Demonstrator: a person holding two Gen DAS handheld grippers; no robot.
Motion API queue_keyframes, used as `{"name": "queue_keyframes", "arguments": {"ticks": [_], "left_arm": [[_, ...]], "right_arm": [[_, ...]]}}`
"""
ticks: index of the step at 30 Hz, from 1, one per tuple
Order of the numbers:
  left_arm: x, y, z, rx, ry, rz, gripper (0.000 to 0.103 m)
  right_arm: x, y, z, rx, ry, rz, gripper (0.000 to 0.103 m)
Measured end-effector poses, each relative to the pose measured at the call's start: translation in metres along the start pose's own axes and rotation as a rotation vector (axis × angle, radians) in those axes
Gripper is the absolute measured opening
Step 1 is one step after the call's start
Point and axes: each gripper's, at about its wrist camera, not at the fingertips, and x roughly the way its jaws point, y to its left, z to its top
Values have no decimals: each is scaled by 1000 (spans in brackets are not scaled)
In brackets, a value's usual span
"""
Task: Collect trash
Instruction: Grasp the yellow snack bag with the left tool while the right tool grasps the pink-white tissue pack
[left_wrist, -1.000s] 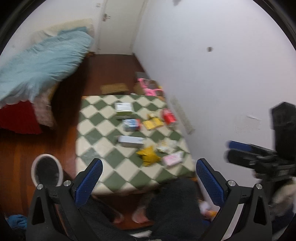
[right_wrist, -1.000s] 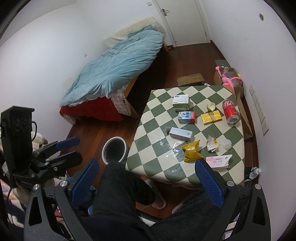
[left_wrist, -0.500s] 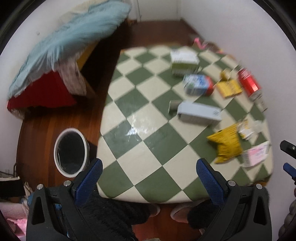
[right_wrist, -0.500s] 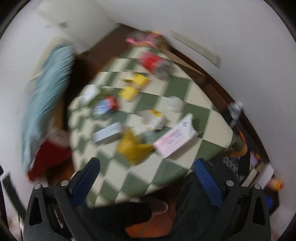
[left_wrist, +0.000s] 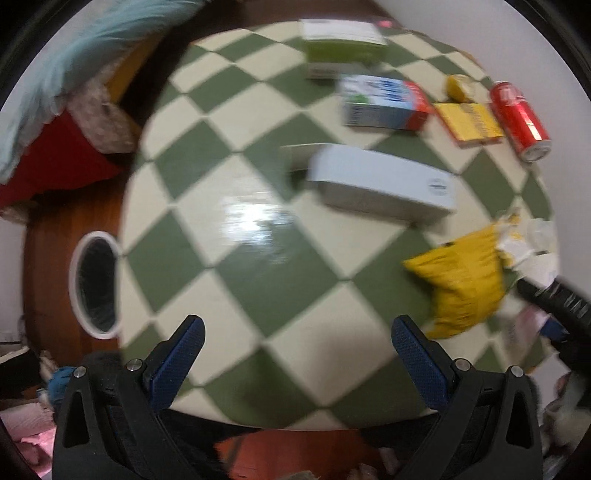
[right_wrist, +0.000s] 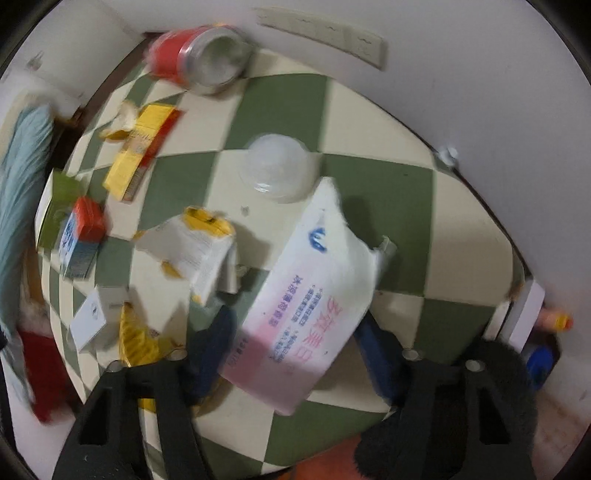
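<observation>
A pink-and-white wipes packet (right_wrist: 310, 295) lies at the near edge of the green-and-cream chequered bench (right_wrist: 399, 192), between the blue-padded fingers (right_wrist: 373, 350) of the right gripper (right_wrist: 295, 347), whose jaws are closing around it; whether the pads press it yet cannot be told through the blur. Just beyond the packet sits a clear plastic lid (right_wrist: 277, 170), with a torn white-and-yellow wrapper (right_wrist: 199, 247) beside it on the left and a red drink can (right_wrist: 195, 55) on its side near the far wall. The left gripper (left_wrist: 295, 354) hangs over a bare stretch of the bench with its jaws wide apart and nothing between them. Ahead of it lie a crumpled yellow bag (left_wrist: 461, 280), a long white box (left_wrist: 380, 184), a blue-and-red carton (left_wrist: 384, 103), a green-and-white box (left_wrist: 343, 48) and a flat yellow packet (left_wrist: 469, 120). A white-rimmed bin (left_wrist: 96, 284) stands on the wooden floor to the bench's left, near a bed (left_wrist: 48, 110) with a pale blue cover.
</observation>
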Motion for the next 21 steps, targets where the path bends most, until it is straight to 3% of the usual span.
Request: {"name": "queue_keyframes", "arguments": {"ticks": [2,6,9,11,16,21], "left_arm": [[0,-15,4,1,18,-66,103],[7,-54,12,-2,77,-201,102],[19,-77,17,-8,125,-242,91],[27,-86,20,-18,149,-255,85],[40,-97,25,-23,160,-232,85],[50,-91,25,-34,154,-211,65]], "right_arm": [[-4,-3,1,-39,2,1,58],[-19,-30,3,-60,-4,-14,57],[-22,-47,8,-62,-2,-29,57],[-22,-55,14,-53,-2,-35,57],[-16,-64,25,-52,8,-34,57],[-11,-60,30,-54,14,-19,57]]}}
